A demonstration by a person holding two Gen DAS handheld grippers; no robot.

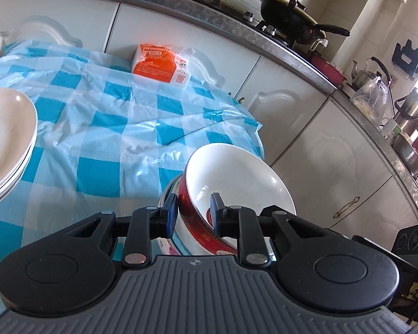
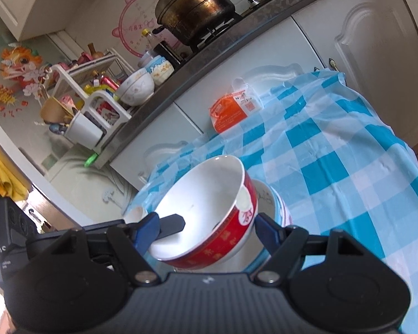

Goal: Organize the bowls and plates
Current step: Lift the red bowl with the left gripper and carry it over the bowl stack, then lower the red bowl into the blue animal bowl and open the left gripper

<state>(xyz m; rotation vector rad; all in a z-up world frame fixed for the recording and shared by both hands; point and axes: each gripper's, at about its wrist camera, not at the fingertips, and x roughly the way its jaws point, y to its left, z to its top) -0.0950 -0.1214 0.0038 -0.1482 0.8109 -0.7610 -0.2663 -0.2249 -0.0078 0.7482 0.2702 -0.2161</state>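
Note:
A red-and-white bowl (image 1: pixel 237 183) sits tilted on another pale bowl (image 1: pixel 168 194) at the table's right edge. My left gripper (image 1: pixel 193 211) straddles its rim, one finger inside and one outside, jaws close around the wall. In the right wrist view the same red bowl (image 2: pixel 209 208) lies tilted on a blue-rimmed bowl (image 2: pixel 276 206). My right gripper (image 2: pixel 207 229) has its fingers wide on either side of the bowl, one pad inside, not clamped. A stack of white plates (image 1: pixel 5 144) sits at the table's left.
The table has a blue-and-white checked plastic cloth (image 1: pixel 111 117). An orange tissue pack (image 1: pixel 160 65) lies at its far edge against white cabinets. The counter behind holds a stove, pots (image 2: pixel 195 8), a wok (image 1: pixel 292 19) and a dish rack (image 2: pixel 94 97).

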